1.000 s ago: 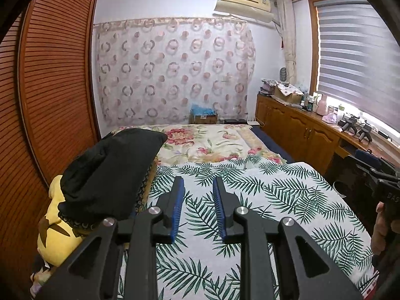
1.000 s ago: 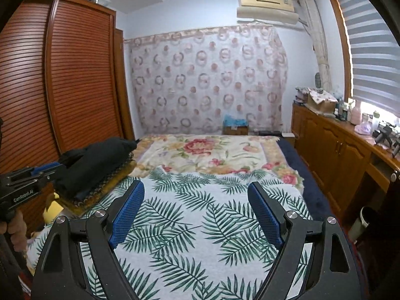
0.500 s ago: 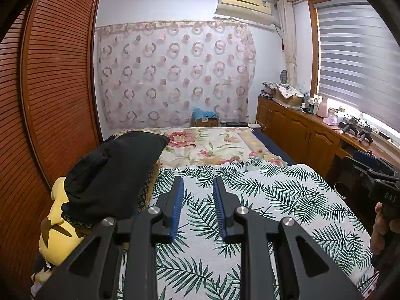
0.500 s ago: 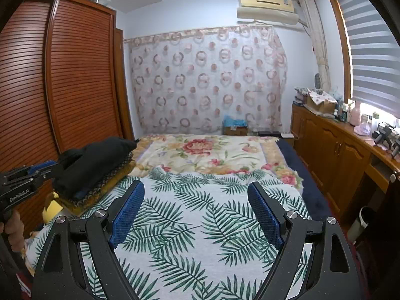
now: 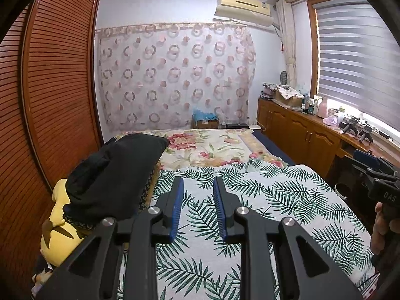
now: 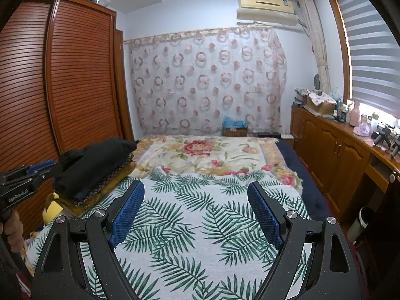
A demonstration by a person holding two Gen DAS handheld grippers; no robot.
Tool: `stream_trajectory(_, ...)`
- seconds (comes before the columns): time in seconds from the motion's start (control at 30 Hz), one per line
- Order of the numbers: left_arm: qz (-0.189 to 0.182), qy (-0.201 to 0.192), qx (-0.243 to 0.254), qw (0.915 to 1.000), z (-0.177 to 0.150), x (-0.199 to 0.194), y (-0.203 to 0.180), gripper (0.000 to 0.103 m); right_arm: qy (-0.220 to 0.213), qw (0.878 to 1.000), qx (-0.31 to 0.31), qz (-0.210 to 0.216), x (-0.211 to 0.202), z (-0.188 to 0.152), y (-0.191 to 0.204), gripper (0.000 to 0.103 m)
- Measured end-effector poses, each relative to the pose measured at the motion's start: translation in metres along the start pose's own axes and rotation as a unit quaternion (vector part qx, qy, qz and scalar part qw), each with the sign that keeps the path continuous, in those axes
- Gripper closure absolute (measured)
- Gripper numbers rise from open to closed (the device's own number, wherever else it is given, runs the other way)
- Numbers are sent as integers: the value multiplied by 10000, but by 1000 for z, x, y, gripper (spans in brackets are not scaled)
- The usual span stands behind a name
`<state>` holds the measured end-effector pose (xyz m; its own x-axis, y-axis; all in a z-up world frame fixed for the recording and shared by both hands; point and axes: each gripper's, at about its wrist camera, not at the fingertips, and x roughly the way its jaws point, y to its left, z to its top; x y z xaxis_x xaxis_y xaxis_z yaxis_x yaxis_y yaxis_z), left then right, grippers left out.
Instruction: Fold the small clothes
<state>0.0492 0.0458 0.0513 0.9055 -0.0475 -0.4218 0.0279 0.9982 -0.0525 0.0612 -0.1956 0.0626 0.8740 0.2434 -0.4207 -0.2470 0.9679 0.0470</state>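
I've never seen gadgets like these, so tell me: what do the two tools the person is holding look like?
Each is a matte black hand-held gripper with two angular fingers, triangular cut-outs and round silver pivot bolts. The left hand-held gripper and right hand-held gripper carry ridged blue rubber pads on the inner finger faces. White lettering on the left body reads "GenRobot.AI". No cables show.

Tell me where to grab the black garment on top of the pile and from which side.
Pinch the black garment at its bulging near edge with the left gripper, coming from the leaf-print bedspread side. It lies topmost on the pile, and the wardrobe blocks the far side.
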Motion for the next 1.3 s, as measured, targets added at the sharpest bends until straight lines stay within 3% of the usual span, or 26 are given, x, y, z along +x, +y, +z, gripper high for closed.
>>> stream_trajectory(1.3, 4, -27, 19, 10000, -2, 0, 0, 79, 1, 10000, 0, 1, 0, -1, -1, 16)
